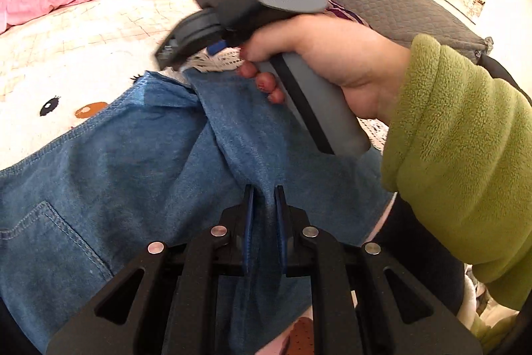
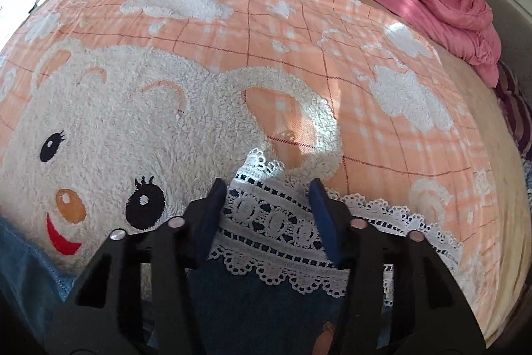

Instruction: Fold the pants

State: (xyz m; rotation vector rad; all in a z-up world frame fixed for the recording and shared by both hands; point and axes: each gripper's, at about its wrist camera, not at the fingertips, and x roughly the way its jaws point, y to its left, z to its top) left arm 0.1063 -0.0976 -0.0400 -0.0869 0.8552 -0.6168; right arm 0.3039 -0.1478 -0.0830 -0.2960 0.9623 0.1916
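One pair of blue denim pants [image 1: 139, 162] lies on the bear-print blanket [image 2: 232, 55], the left gripper [image 1: 264, 198] clamped on a raised fold of it. Its long axis runs away toward one white lace hem [image 2: 276, 218], between the right gripper's [image 2: 267, 188] part-closed jaws; whether these press it I cannot tell. No lettering on the pants is readable.
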